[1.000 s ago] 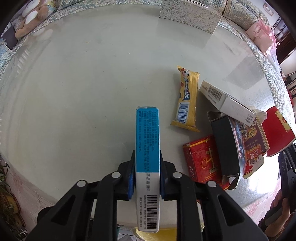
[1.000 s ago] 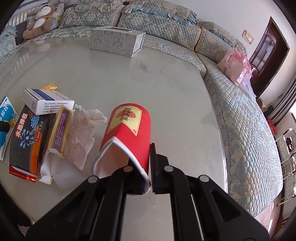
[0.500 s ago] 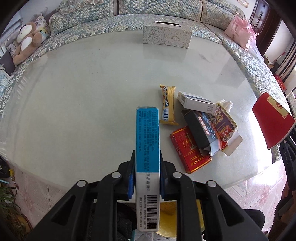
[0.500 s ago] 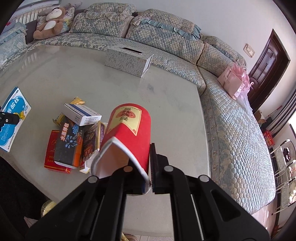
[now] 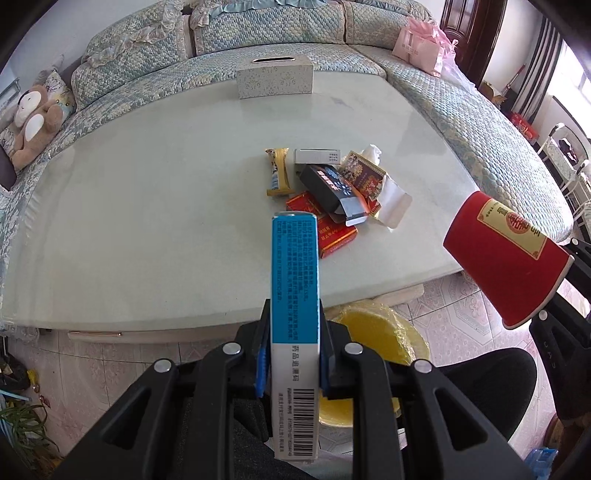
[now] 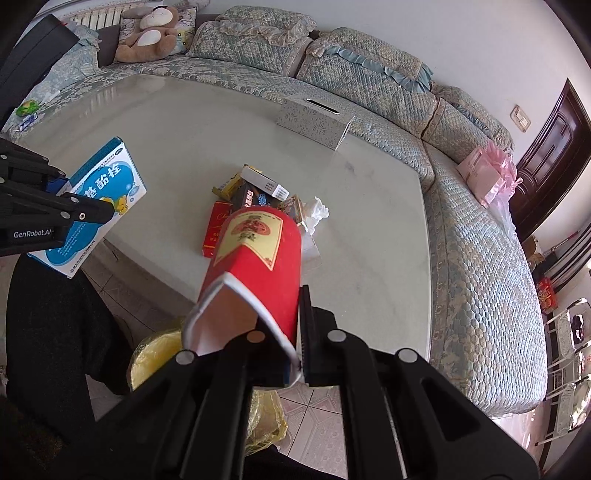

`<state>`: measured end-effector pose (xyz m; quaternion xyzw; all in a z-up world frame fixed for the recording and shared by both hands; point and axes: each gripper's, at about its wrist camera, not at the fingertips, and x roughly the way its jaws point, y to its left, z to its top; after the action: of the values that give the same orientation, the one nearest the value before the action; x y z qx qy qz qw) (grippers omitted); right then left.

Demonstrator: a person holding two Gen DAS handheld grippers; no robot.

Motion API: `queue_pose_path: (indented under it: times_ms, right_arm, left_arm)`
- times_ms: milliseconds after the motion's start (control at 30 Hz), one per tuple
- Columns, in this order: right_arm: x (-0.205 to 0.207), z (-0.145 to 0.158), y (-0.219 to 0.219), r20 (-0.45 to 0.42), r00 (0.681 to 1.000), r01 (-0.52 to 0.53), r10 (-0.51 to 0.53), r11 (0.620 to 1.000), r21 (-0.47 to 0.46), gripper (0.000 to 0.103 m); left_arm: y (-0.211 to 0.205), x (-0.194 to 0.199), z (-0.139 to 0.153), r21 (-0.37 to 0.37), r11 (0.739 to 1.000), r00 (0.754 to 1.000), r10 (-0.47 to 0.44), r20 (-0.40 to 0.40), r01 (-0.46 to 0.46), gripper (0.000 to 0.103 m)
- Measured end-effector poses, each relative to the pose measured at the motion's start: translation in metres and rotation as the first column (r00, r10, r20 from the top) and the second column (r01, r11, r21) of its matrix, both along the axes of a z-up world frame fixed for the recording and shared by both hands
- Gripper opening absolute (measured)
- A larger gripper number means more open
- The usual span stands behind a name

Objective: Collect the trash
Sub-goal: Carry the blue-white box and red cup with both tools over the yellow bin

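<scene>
Overhead, flat glossy blue carton (image 5: 294,280), crumpled red paper cup (image 6: 255,266), both clamped.

Box (image 5: 294,273) is showing blue and white with a black barcode; cup (image 5: 509,258) is showing red with a gold label. Bin (image 5: 373,332) is looking yellow, sofa (image 5: 258,33) wearing a blue-beige quilted floral print.

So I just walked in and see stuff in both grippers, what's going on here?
A person is clearing trash off the table with a gripper in each hand. The left gripper is shut on a blue medicine box, and the right gripper pinches the rim of a red paper cup. Both are held off the table's near edge, above a bin lined with a yellow bag on the floor. A pile of wrappers and boxes still lies on the table.
</scene>
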<state>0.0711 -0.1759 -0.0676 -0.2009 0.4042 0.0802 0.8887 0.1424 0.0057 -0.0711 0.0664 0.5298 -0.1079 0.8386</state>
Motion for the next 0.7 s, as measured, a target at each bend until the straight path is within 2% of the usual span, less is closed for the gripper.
queue_pose_path:
  times_ms: [300,700]
  right_arm:
    - [-0.035,-0.020,0.006,-0.055,0.998,-0.010,0.009,1.000,-0.009,0.005]
    - [-0.046,-0.051,0.000,-0.104,0.994,0.020,-0.021,1.000,-0.011,0.005]
  left_arm:
    - [-0.018,-0.039,-0.022,0.002,0.997,0.997,-0.071,-0.030,0.071,0.020]
    - [-0.038,-0.053,-0.068,-0.017,0.989,0.983,-0.150,-0.110,0.149,0.020]
